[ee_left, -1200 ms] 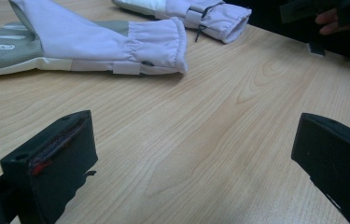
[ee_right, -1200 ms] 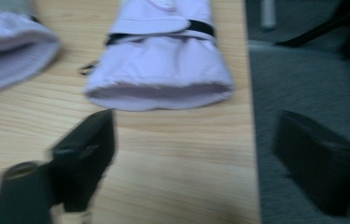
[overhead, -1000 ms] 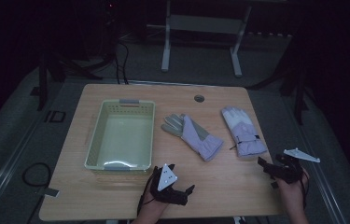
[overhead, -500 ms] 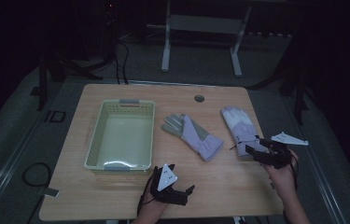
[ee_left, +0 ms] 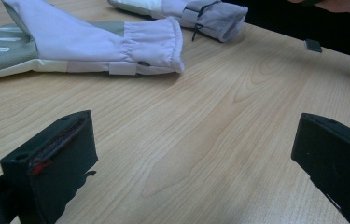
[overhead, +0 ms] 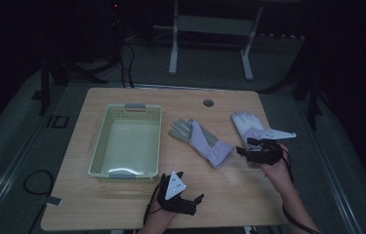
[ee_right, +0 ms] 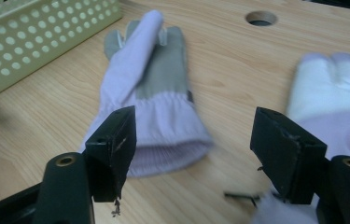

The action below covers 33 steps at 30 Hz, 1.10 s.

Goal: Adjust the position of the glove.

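My right gripper (overhead: 249,147) hovers by the right glove's (overhead: 247,126) cuff, jaws apart and just closing on nothing. My left gripper (overhead: 190,202) rests near on the tabletop (overhead: 219,100), jaws wide apart.

Black jaws, seemingly red-edged pads

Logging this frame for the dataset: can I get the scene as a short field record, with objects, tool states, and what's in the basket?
surface: wooden table with a round hole
basket: pale green perforated basket, left half of the table, nothing in it
middle glove: lilac and grey glove, flat, right of the basket
right glove: lilac and white glove, flat, near the right edge
left tool: near front edge, jaws open, nothing between them
right tool: over the right glove's cuff, jaws open and just been closing, nothing gripped
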Tool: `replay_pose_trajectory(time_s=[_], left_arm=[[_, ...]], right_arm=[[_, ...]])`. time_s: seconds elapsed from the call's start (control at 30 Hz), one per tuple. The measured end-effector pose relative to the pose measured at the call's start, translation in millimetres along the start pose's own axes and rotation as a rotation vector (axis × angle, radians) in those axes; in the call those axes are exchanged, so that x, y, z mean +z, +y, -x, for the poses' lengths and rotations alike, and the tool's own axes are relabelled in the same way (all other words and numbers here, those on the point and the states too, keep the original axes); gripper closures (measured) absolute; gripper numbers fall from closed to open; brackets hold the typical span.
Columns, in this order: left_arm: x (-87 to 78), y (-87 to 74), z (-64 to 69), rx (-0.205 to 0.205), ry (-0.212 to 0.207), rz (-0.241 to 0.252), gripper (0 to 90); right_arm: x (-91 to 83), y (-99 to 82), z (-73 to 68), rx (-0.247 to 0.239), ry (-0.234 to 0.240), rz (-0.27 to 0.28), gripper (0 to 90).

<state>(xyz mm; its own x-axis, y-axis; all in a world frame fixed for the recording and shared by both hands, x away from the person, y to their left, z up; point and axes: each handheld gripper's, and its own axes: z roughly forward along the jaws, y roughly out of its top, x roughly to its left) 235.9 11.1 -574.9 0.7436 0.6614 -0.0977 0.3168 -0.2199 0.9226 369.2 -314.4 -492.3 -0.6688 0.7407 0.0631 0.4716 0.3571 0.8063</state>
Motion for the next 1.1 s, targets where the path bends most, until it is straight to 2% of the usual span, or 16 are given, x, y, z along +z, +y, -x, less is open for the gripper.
replay_pose_trajectory(time_s=[0.03, 0.1, 0.13, 0.23, 0.33, 0.47, 0.57, 0.6, 0.67, 0.77, 0.8, 1.0, 1.07, 1.1], left_arm=[[0.0, 0.0, 0.1, 0.0, 0.0, 0.0, 0.2], [0.0, 0.0, 0.0, 0.0, 0.0, 0.0, 0.2], [0.0, 0.0, -0.1, -0.001, 0.0, -0.001, 0.2], [0.1, 0.0, -0.2, -0.002, -0.002, 0.0, 0.2], [0.1, 0.0, -0.1, -0.001, -0.004, 0.0, 0.2], [0.0, 0.0, 0.1, 0.002, -0.006, 0.001, 0.2], [0.0, 0.0, 0.1, 0.003, -0.007, 0.001, 0.2], [0.0, 0.0, 0.2, 0.003, -0.008, 0.001, 0.2], [0.1, 0.0, 0.2, 0.003, -0.009, 0.001, 0.2], [0.0, 0.0, 0.3, 0.002, -0.01, 0.001, 0.2], [0.1, 0.0, 0.4, 0.003, -0.011, 0.0, 0.2], [0.3, 0.1, 0.4, 0.003, -0.013, -0.002, 0.2], [0.4, 0.2, 0.2, 0.002, -0.014, -0.004, 0.2], [0.5, 0.2, -0.2, -0.003, -0.014, -0.006, 0.2]], right_arm=[[9.1, 5.0, -2.8, -0.018, 0.021, -0.006, 33.3], [12.1, 6.3, -3.5, -0.024, 0.023, -0.009, 33.7], [21.5, 10.2, -6.2, -0.034, 0.041, -0.015, 34.0], [33.6, 14.7, -9.9, -0.042, 0.053, -0.024, 35.0], [45.5, 18.9, -13.0, -0.056, 0.078, -0.034, 40.9], [62.5, 23.5, -16.2, -0.078, 0.104, -0.067, 43.7], [66.5, 24.5, -16.7, -0.075, 0.106, -0.075, 43.8], [76.5, 26.4, -18.7, -0.089, 0.104, -0.085, 43.7], [82.6, 26.9, -18.9, -0.099, 0.106, -0.09, 44.1], [88.6, 26.7, -18.4, -0.104, 0.103, -0.106, 46.6], [93.2, 25.2, -18.3, -0.104, 0.109, -0.12, 50.5], [103.5, 18.9, -19.4, -0.117, 0.106, -0.162, 52.9], [106.0, 17.2, -19.8, -0.134, 0.104, -0.169, 52.8], [109.9, 15.3, -21.2, -0.148, 0.099, -0.194, 51.7]])
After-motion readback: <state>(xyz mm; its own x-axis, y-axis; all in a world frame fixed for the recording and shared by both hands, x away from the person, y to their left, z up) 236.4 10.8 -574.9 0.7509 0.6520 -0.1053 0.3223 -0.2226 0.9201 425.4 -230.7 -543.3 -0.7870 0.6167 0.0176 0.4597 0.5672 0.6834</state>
